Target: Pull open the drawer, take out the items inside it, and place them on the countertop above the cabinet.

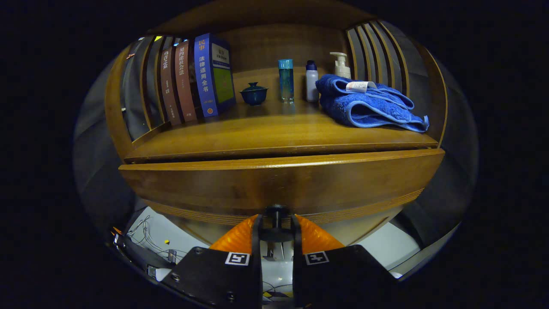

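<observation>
A wooden cabinet faces me. Its drawer front (279, 184) spans the width just ahead of my fingers, and a thin dark gap runs between its top edge and the countertop (274, 133) above. A small dark knob (276, 211) sticks out low on the drawer front. My gripper (276, 225) is shut on that knob, one finger pressing on each side of its stem. What lies inside the drawer is hidden behind the front panel.
On the countertop stand several books (193, 79) at the left, a small dark lidded cup (254, 93), a blue bottle (286, 80), a white bottle (312, 81), a pump bottle (341, 65), and a folded blue towel (369, 105) at the right. Slatted side panels (377, 51) flank it.
</observation>
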`<state>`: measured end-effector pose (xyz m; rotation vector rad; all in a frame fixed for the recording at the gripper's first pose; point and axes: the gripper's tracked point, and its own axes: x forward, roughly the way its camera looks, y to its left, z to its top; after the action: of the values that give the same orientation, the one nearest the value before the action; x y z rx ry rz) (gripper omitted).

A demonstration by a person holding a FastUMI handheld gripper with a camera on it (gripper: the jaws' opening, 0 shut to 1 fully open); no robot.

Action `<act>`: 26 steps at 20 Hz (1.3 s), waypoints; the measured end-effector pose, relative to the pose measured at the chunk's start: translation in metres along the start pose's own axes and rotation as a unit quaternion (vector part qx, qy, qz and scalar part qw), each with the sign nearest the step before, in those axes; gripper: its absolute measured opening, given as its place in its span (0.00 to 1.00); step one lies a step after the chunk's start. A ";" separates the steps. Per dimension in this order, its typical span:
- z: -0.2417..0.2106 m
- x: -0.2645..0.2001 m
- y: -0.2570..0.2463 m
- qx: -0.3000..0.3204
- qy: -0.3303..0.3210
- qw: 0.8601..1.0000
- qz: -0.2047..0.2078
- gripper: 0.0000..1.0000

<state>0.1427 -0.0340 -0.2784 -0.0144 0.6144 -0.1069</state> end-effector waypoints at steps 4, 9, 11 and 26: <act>-0.022 -0.035 0.000 0.000 0.017 1.000 0.002 0.32; -0.049 -0.080 0.000 0.001 0.038 0.999 0.006 0.32; -0.058 -0.095 -0.001 0.004 0.046 0.999 0.007 0.32; -0.095 -0.133 0.000 0.007 0.081 0.997 0.008 0.41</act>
<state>-0.0197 -0.0182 -0.2798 0.0129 0.7759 -0.0983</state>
